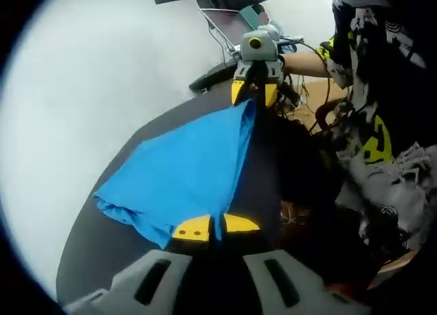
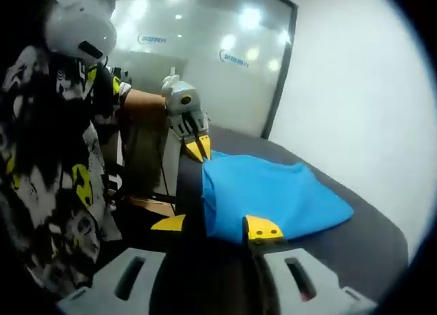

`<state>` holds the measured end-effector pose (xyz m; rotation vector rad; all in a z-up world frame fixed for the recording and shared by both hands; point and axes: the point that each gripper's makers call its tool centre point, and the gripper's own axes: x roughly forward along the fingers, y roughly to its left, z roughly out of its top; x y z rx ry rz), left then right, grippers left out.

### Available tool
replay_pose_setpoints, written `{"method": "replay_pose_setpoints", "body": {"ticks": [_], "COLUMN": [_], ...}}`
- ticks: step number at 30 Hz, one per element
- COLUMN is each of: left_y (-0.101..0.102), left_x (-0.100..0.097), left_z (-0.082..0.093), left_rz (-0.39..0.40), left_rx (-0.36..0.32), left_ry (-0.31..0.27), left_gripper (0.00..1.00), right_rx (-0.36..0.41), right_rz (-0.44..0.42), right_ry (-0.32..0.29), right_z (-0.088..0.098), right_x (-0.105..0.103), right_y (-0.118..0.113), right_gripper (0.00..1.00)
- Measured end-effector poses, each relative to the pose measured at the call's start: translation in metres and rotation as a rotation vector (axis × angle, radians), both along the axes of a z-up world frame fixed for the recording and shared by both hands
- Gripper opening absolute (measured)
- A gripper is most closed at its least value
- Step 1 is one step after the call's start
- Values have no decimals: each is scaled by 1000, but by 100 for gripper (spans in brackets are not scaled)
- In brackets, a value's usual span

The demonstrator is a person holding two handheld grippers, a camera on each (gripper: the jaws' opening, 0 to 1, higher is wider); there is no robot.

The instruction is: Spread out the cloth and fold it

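A bright blue cloth [image 1: 184,171] lies on a dark grey table [image 1: 102,247], partly spread, with its left end bunched. My left gripper [image 1: 217,227] is shut on the cloth's near corner, its yellow tips close together. At the far corner my right gripper [image 1: 254,93] stands with its yellow tips apart on either side of the cloth's point. In the right gripper view the blue cloth [image 2: 273,195] reaches in between the jaws of my right gripper [image 2: 216,226], which is open; one tip is clear of the fabric. The left gripper [image 2: 200,149] pinches the far corner.
A person in a black, white and yellow patterned shirt [image 1: 382,124] stands close along the table's edge, also seen as the shirt [image 2: 48,144]. White wall [image 1: 102,69] lies beyond the table. A glass partition [image 2: 205,55] is behind. Bare table [image 2: 355,253] lies past the cloth.
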<state>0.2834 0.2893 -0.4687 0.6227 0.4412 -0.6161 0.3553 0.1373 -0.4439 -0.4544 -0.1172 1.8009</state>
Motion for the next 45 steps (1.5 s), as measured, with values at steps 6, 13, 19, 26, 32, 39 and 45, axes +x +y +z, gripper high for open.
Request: {"method": "replay_pose_setpoints", "body": {"ticks": [6, 13, 19, 26, 32, 39, 45], "left_y": [11, 9, 18, 13, 8, 16, 27], "left_x": [-1, -8, 9, 7, 2, 6, -8], "left_z": [41, 50, 22, 33, 2, 45, 9], "left_rz": [-59, -129, -105, -106, -138, -81, -102], "left_rx": [34, 104, 110, -49, 61, -57, 91], "left_ry": [-301, -342, -268, -218, -94, -192, -53], "left_gripper": [32, 53, 41, 35, 8, 3, 3], "right_rx": [-33, -70, -43, -17, -65, -68, -80], "right_rz": [-19, 9, 4, 3, 22, 17, 45], "right_ry": [-60, -136, -153, -148, -222, -240, -240], "right_z": [-2, -13, -7, 2, -9, -9, -9], "right_x": [2, -3, 1, 4, 2, 6, -3], "right_y": [-10, -2, 5, -2, 5, 3, 5], "right_gripper": [28, 27, 23, 24, 13, 4, 0]}}
